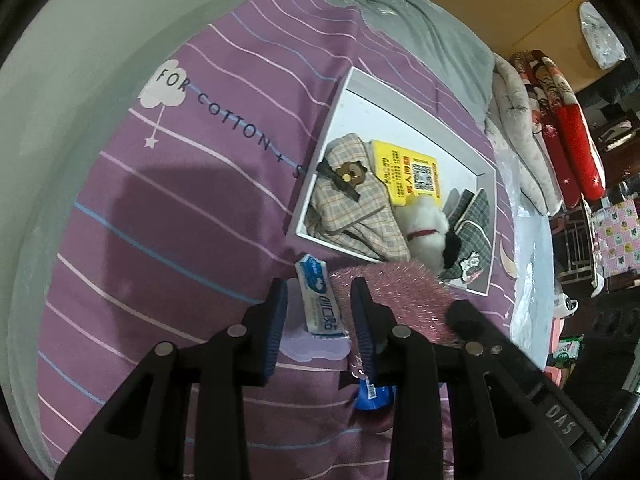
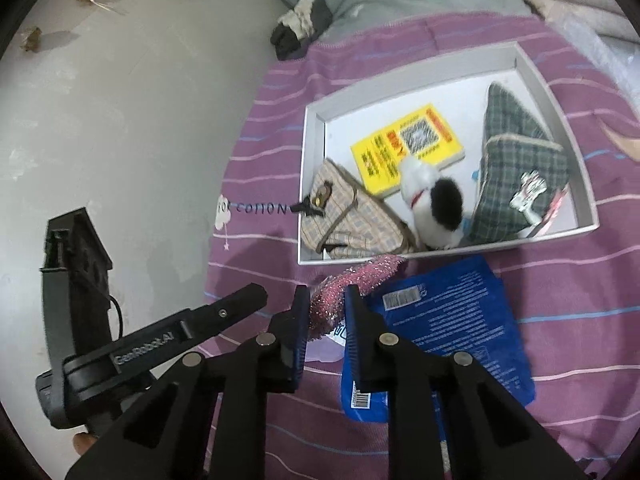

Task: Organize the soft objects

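Note:
A pink glittery scrubber (image 2: pixel 340 300) lies just in front of the white box (image 2: pixel 400 80), and my right gripper (image 2: pixel 326 312) is shut on its near end. The box holds a beige plaid pouch (image 2: pixel 352 216), a yellow card (image 2: pixel 404 148), a white and black plush dog (image 2: pixel 436 200) and a green plaid pouch (image 2: pixel 512 152). My left gripper (image 1: pixel 320 308) hangs open over a white and blue tissue pack (image 1: pixel 320 300) without touching it. The scrubber (image 1: pixel 400 292) shows beside it. A blue packet (image 2: pixel 452 320) lies flat under the right fingers.
Everything rests on a purple striped bedsheet (image 1: pixel 180 220). A pale wall (image 2: pixel 120 120) borders the bed on the left. A grey blanket (image 1: pixel 432 32) and a dark cloth bundle (image 2: pixel 300 24) lie at the far end. Folded quilts (image 1: pixel 520 128) pile up on the right.

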`<action>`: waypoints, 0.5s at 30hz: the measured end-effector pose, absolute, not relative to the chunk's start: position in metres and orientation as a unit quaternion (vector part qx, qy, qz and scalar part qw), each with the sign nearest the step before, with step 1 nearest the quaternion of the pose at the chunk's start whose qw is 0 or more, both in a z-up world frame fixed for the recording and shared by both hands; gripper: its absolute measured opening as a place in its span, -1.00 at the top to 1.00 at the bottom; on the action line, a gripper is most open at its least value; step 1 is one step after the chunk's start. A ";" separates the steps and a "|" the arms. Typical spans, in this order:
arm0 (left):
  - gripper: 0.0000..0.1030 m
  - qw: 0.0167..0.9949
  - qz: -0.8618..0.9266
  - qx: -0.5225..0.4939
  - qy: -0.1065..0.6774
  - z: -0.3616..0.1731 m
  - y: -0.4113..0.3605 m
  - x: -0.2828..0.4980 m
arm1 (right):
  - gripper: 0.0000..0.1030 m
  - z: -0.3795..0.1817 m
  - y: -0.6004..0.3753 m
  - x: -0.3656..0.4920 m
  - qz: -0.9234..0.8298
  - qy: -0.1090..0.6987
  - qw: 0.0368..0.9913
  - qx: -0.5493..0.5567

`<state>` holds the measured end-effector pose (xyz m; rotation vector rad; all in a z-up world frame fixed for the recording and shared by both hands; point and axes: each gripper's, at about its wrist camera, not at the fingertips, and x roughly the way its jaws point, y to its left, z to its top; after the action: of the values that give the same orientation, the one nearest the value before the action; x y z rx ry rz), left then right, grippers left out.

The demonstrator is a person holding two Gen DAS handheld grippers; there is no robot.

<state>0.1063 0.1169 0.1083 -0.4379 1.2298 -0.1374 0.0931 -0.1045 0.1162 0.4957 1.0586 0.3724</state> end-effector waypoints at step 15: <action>0.34 0.772 -0.100 -0.199 0.595 0.097 0.098 0.112 | 0.70 0.135 -0.146 0.079 0.111 0.459 0.848 0.241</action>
<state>0.1121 0.0979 0.0972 -0.4305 1.2902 -0.2172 0.0786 -0.1464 0.1351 0.5085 0.9682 0.2347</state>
